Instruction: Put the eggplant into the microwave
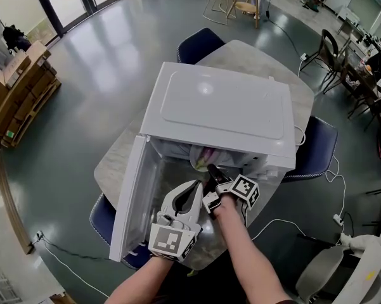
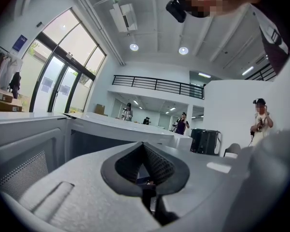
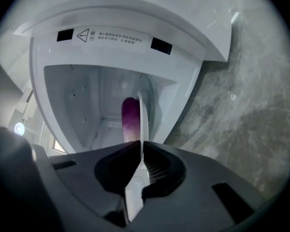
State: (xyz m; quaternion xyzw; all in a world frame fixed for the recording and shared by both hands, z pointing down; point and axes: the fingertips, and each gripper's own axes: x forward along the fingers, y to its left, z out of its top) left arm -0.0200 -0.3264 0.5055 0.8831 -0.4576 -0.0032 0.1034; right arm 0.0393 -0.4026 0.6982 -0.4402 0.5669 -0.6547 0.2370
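My right gripper (image 1: 211,168) reaches into the mouth of the microwave (image 1: 222,103), just below the middle of the head view. Its dark jaws point up the frame into the cavity. In the right gripper view its 2 jaws are drawn together with nothing clamped between them. A thin pale strip runs up from where they meet, and I cannot tell what it is.

The eggplant (image 3: 130,119) is inside the microwave, beyond my jaw tips and just left of that strip, near the middle of the right gripper view. It shows as a rounded purple shape, paler toward its lower end, against the white walls of the cavity. I cannot tell whether my tips touch it.

My left gripper (image 1: 195,189) is white and sits just left of the right one, in the lower middle of the head view. It is in front of the open door (image 1: 130,195), which is swung out toward the left of the frame. In the left gripper view its 2 jaws are pressed together and hold nothing. That view tilts up toward the ceiling lights, with the door's mesh panel at the lower left.

The microwave stands on a marble table (image 1: 266,62), its white top filling the middle of the head view.
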